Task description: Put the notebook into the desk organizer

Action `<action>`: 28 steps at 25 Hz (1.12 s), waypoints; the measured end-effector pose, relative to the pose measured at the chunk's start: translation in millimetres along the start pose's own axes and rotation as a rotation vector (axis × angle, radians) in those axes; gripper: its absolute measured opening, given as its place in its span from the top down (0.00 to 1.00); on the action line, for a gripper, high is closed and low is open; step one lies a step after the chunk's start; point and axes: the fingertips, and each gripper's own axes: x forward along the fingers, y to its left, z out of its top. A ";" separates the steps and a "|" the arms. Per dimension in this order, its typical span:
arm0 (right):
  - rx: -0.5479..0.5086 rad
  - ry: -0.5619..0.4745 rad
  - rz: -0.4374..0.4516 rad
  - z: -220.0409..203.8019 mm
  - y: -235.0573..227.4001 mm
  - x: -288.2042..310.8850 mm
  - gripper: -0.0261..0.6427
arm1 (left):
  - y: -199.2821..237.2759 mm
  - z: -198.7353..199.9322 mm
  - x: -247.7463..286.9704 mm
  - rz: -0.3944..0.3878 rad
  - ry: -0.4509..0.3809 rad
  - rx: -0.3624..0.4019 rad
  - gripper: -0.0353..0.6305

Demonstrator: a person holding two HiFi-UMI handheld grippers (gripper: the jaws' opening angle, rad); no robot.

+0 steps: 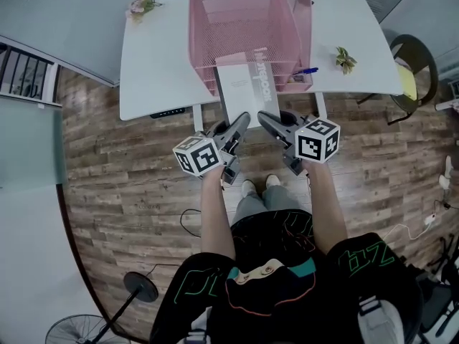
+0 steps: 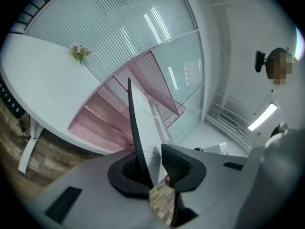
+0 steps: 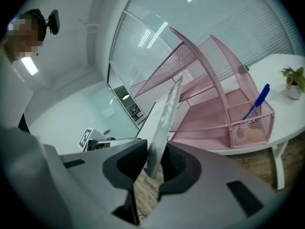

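Note:
A white notebook [image 1: 247, 88] lies with its far end inside the pink mesh desk organizer [image 1: 237, 20] and its near end jutting past the desk's front edge. My left gripper [image 1: 242, 120] and right gripper [image 1: 264, 118] meet at that near end, one at each corner. In the left gripper view the notebook [image 2: 147, 128] stands edge-on between the jaws of the left gripper [image 2: 152, 168], resting against one jaw, and the jaws look slack around it. In the right gripper view the right gripper [image 3: 155, 163] is shut on the notebook [image 3: 164, 123], ahead of the organizer [image 3: 209, 104].
The white desk [image 1: 154, 63] carries a blue pen [image 1: 307, 71] in the organizer's side cup, a small plant [image 1: 346, 58] to the right and flowers [image 1: 143, 4] at the back left. A chair [image 1: 416, 70] stands right of the desk. A lamp base [image 1: 140, 287] sits on the wooden floor.

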 end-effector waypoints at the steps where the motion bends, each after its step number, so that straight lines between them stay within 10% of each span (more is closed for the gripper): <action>1: 0.005 -0.008 0.001 3.8 -1.5 0.7 0.87 | -0.7 3.3 2.3 -0.008 -0.004 0.000 0.82; 28: -0.277 0.063 -0.151 39.8 -10.4 1.1 0.64 | -7.9 45.4 25.3 -0.102 -0.130 -0.096 0.87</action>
